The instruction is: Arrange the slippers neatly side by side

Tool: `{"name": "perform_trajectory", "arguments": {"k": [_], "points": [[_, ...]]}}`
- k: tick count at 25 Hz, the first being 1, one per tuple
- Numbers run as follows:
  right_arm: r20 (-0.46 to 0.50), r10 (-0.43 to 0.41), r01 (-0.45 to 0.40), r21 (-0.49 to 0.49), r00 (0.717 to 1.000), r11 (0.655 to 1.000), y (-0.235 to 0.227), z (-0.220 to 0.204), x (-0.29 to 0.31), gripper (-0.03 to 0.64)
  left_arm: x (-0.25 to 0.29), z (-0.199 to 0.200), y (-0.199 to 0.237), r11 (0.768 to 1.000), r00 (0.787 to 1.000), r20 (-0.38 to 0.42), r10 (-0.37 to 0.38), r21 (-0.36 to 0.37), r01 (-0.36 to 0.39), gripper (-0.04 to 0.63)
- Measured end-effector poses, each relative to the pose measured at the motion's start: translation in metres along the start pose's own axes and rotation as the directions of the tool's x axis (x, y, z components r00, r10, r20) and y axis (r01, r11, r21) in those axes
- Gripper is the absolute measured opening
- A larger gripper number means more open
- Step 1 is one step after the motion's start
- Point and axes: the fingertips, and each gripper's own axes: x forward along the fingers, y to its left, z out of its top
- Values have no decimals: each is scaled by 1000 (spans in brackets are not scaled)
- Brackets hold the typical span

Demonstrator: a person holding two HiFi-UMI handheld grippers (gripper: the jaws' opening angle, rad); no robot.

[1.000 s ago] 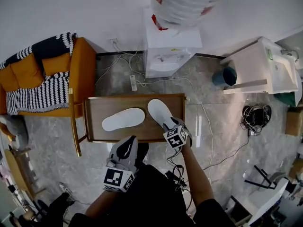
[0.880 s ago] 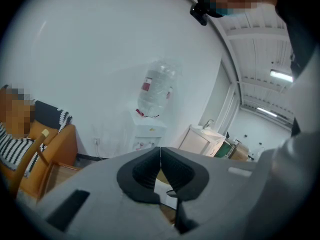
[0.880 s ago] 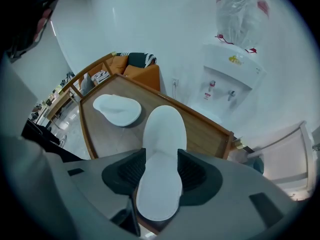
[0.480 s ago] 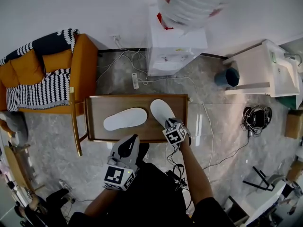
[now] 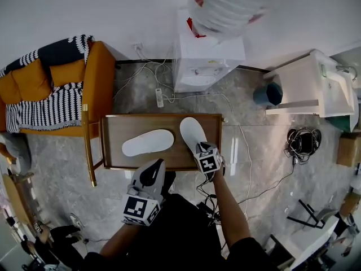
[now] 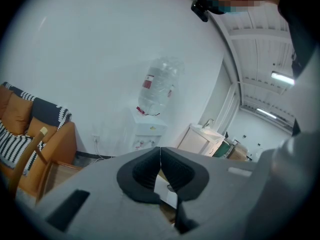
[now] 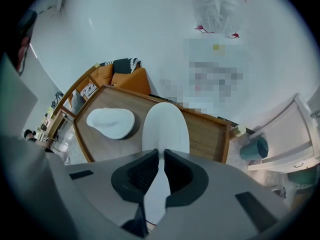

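Just begun: right gripper (image 7: 161, 157) jaws have just been closing onto the centre slipper (image 5: 192, 132); left gripper (image 6: 160, 159) pinched together, empty; left-hand slipper (image 5: 148, 142) lies crosswise

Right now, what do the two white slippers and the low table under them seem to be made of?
Crosswise slipper and lengthwise slipper: matte white with no sheen and smooth, rounded outlines. They look like soft fabric or foam, but the pictures don't settle which. Table: warm brown top with a raised rim and a slight satin shine. It is probably wood, though it could be veneer.
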Motion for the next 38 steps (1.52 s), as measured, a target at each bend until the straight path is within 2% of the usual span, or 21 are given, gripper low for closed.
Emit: {"name": "perform_trajectory", "arguments": {"k": [7,16,26,38], "points": [[36,22,-29,217,999,976,1,1,-15,38,0,0,0,1000,1000,10,9,-5,-9,17],[58,48,-66,380,997,923,6,2,-21,38,-4,-5,4,999,999,12,32,-13,-32,17],[36,47,-59,447,998,892,3,-9,-2,38,-4,-9,12,998,998,9,63,-19,-63,17],[23,34,-41,448,999,893,0,-24,19,38,-6,-13,14,996,996,-1,84,-10,-84,17]]}}
